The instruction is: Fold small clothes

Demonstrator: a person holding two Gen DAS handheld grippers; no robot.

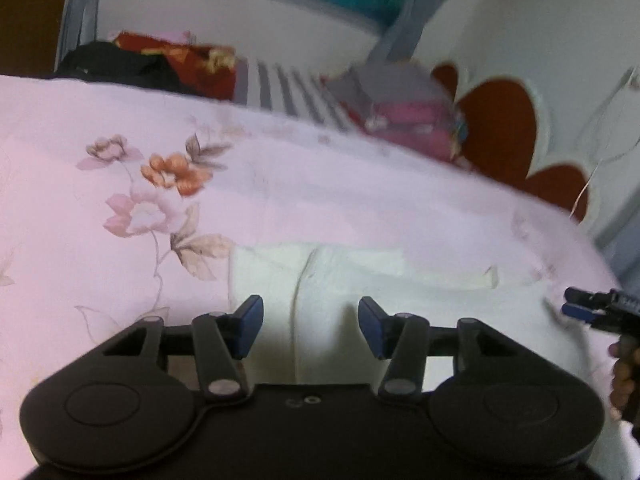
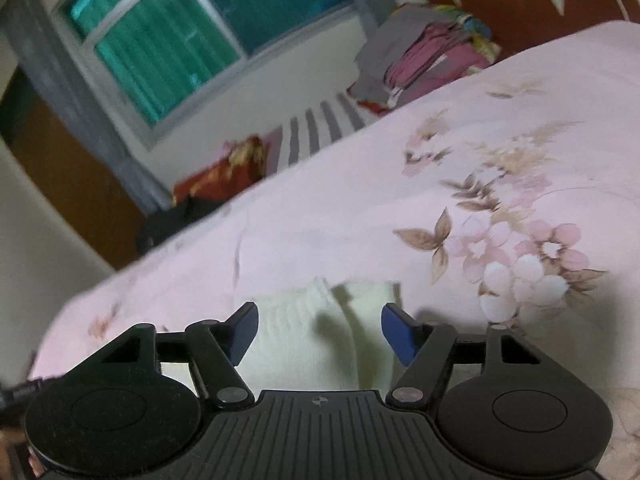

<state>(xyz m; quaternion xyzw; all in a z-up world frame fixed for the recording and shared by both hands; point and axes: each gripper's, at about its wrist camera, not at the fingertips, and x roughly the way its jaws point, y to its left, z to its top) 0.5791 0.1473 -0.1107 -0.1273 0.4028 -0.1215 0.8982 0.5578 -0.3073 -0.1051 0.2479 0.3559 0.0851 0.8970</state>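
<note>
While it lies on the pink floral cotton bedsheet (image 1: 120, 152), the small cream-white ribbed knit garment (image 1: 320, 280) looks folded over, soft crease down its middle, edges squared-ish. Over it, the left gripper (image 1: 311, 326) has its jaws spread, nothing pinched. The right gripper (image 2: 319, 330) hangs over it too, jaws released.

The garment (image 1: 360, 300) lies on the bed (image 1: 320, 200), directly ahead of the left hand-held gripper (image 1: 311, 327) and reaching between its spread fingers. The right hand-held gripper (image 2: 319, 330) stands to the right of the left one, with the garment's edge between its fingers. A clothes pile (image 2: 432, 56) lies far ahead at the bed's far side.
</note>
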